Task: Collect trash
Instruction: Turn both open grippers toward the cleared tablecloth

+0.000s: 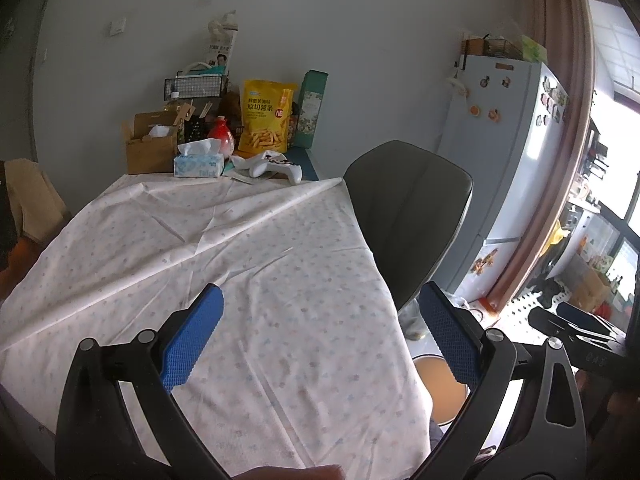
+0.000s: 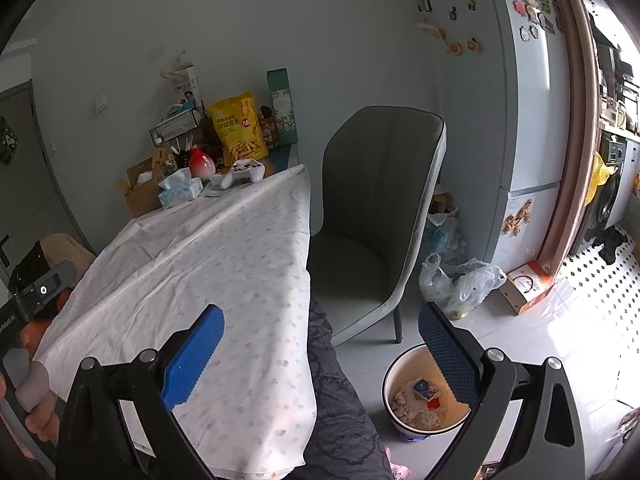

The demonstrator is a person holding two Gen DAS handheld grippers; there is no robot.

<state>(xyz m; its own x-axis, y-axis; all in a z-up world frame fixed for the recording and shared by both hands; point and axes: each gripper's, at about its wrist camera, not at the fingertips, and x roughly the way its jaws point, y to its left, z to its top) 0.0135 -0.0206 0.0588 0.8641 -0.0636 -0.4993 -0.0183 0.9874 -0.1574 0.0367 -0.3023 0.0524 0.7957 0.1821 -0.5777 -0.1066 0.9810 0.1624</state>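
We see the left gripper point(image 1: 322, 336) spread wide and holding nothing, low in frame above the tablecloth point(image 1: 224, 240). The right gripper point(image 2: 320, 354) is also wide and bare. Beneath its right finger, at lower right, the round trash bin point(image 2: 394, 376) stands upright, mouth upward, with crumpled trash point(image 2: 420, 402) inside.

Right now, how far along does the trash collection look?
Mostly done, it seems. The bin on the floor beside the chair holds crumpled paper and small cartons, and the near stretch of tablecloth is bare. Nothing is in hand: the left gripper and right gripper are both open and empty. Possibly left: whitish crumpled items by the tissue box, though whether they are trash is unclear.
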